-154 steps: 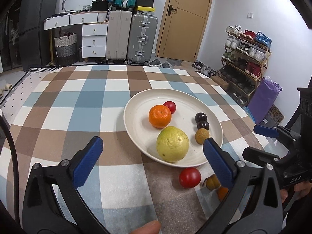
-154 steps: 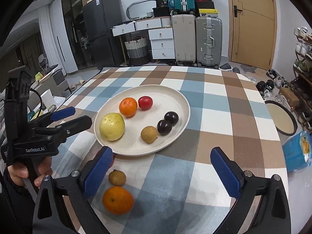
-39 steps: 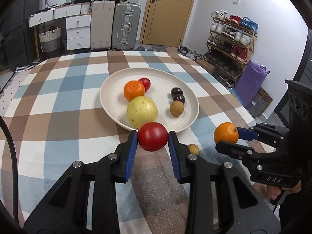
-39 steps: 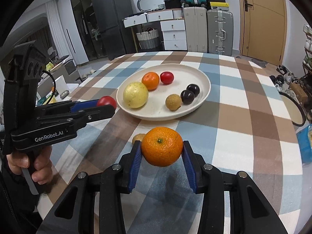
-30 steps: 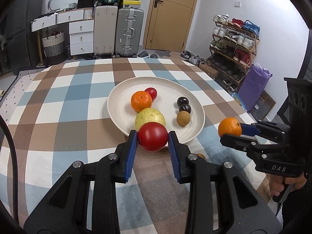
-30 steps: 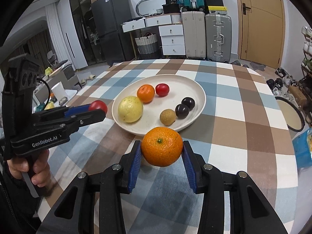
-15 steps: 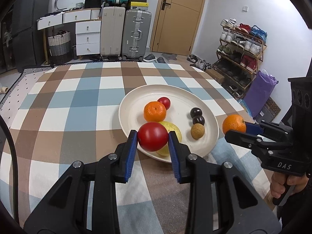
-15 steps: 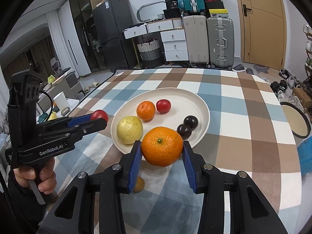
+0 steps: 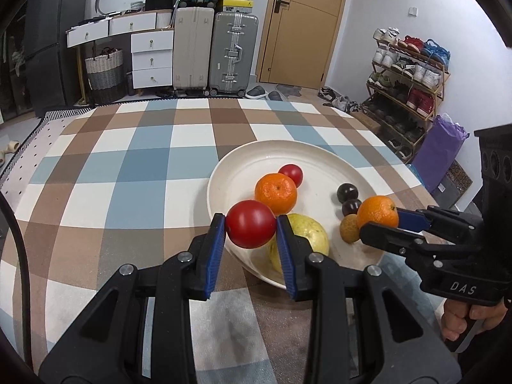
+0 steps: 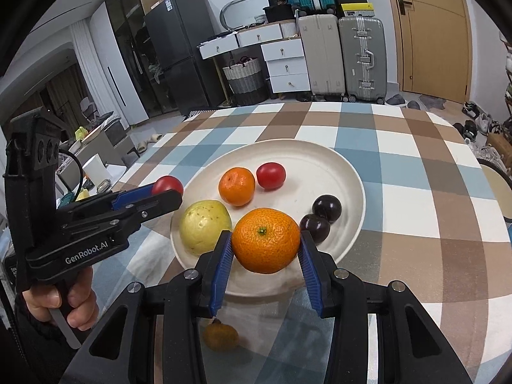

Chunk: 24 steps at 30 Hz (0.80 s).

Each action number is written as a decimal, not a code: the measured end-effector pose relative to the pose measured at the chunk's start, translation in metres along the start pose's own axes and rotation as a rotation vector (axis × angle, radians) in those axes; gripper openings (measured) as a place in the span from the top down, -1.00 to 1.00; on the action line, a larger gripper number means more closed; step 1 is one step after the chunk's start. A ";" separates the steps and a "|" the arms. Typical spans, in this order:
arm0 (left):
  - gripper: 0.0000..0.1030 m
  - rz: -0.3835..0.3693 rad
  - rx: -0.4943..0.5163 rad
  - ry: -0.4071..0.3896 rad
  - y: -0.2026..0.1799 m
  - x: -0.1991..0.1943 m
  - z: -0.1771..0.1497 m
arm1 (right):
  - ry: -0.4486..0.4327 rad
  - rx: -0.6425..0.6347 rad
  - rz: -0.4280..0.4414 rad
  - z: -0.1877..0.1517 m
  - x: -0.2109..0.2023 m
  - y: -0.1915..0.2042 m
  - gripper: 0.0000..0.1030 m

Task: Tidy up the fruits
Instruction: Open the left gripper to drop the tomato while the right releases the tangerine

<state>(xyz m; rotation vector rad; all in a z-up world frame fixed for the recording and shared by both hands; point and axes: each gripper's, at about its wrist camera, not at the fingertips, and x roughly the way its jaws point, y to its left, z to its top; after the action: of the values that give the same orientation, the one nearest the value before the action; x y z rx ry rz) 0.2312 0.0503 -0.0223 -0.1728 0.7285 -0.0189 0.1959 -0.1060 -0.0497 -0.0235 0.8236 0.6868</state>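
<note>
My left gripper (image 9: 251,228) is shut on a red tomato (image 9: 250,224) and holds it above the near left rim of the white plate (image 9: 224,172). My right gripper (image 10: 265,248) is shut on an orange (image 10: 265,240) above the plate's near part (image 10: 352,172). The plate holds an orange (image 10: 236,186), a small tomato (image 10: 270,175), a yellow-green guava (image 10: 204,226), two dark plums (image 10: 326,208) and a brown longan (image 9: 348,229). Another brown longan (image 10: 220,336) lies on the cloth under my right gripper.
The plate stands on a table with a checked blue, brown and white cloth (image 9: 128,166). Suitcases (image 9: 235,51), drawers and a fridge stand beyond the far edge. A shoe rack (image 9: 406,73) stands to the right.
Both grippers have moved forward with their fruit and now hang over the plate's near rim. Five seconds ago both were open and the tomato and orange lay on the cloth.
</note>
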 end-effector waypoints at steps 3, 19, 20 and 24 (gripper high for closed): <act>0.43 0.008 -0.005 0.004 0.002 0.006 -0.001 | -0.004 0.000 -0.009 0.003 0.005 0.000 0.18; 0.42 0.022 0.003 0.022 0.003 0.015 -0.005 | 0.004 0.002 -0.050 0.009 0.013 0.000 0.16; 0.41 0.025 0.004 0.020 0.002 0.014 -0.005 | -0.001 0.003 -0.047 0.008 0.011 -0.001 0.14; 0.07 0.030 0.006 0.005 0.003 0.006 -0.007 | -0.024 -0.012 -0.054 0.005 0.000 -0.001 0.08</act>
<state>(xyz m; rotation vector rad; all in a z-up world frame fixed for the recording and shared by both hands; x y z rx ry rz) 0.2309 0.0518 -0.0325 -0.1563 0.7362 0.0066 0.1998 -0.1054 -0.0459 -0.0479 0.7932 0.6395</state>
